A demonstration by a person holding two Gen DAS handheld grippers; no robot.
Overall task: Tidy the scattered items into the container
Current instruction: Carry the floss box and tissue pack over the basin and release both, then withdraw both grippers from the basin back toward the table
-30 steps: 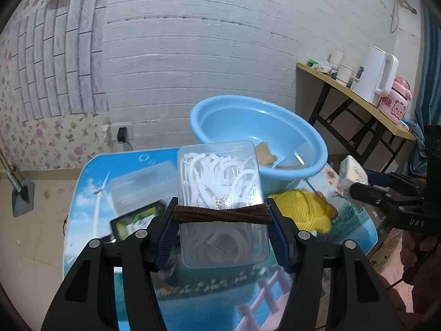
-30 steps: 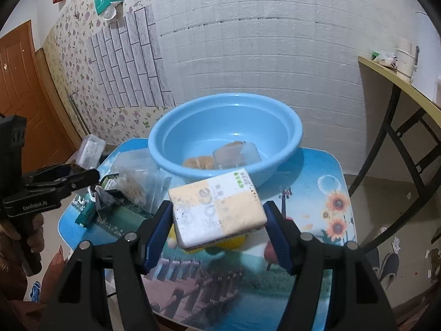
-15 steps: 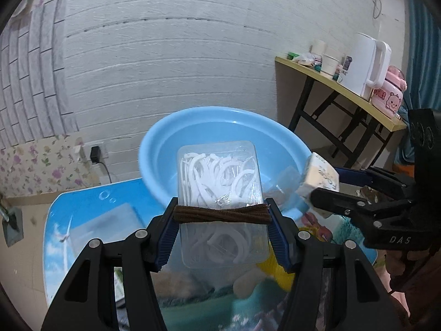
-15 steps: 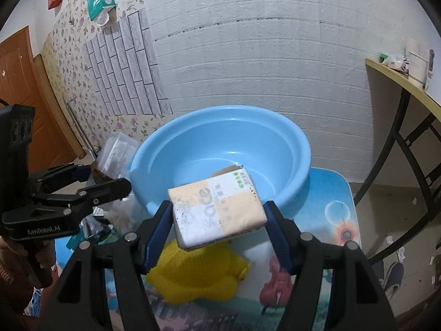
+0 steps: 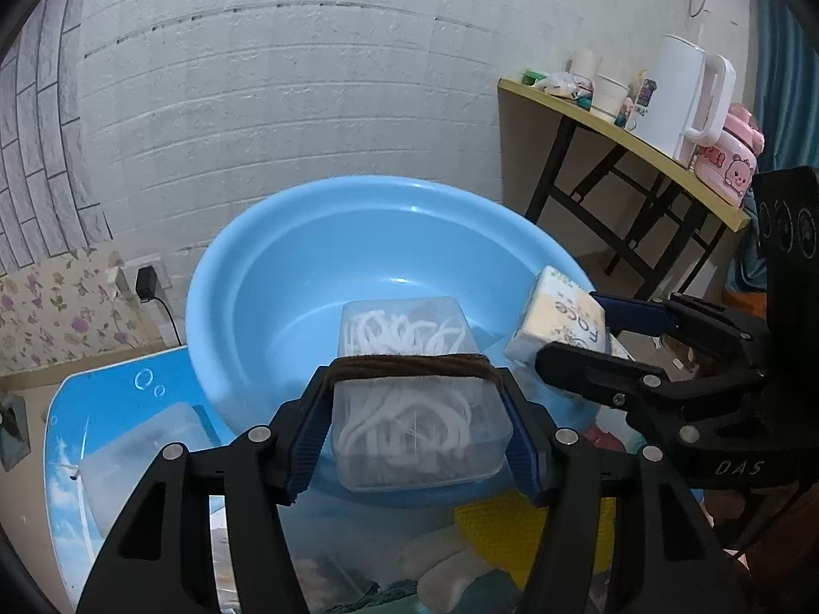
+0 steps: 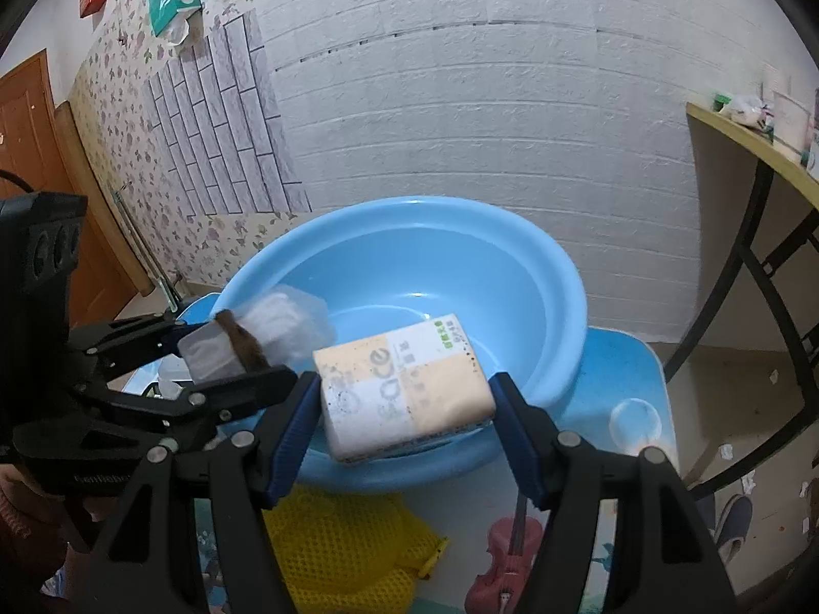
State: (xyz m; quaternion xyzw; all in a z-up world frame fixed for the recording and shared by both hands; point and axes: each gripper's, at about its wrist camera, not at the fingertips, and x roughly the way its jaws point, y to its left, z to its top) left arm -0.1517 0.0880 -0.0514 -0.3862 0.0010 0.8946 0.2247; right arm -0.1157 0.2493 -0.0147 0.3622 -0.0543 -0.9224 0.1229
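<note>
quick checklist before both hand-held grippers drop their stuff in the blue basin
1. Left hand-held gripper clamped on the clear box of white loops: ok.
2. Right hand-held gripper clamped on the tissue pack: ok.
3. Box over the blue basin opening: ok, at the near rim.
4. Tissue pack over the basin: ok, above the near rim.
5. The two grippers apart: ok, but close.
6. Room on the basin floor: cannot tell, held items hide it.

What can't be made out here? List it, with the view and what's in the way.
- Basin floor, left wrist view: hidden behind the clear box in the left gripper.
- Basin floor, right wrist view: partly hidden by the tissue pack in the right gripper.
- Yellow mesh bag: contents not visible, cut off by gripper arms.
</note>
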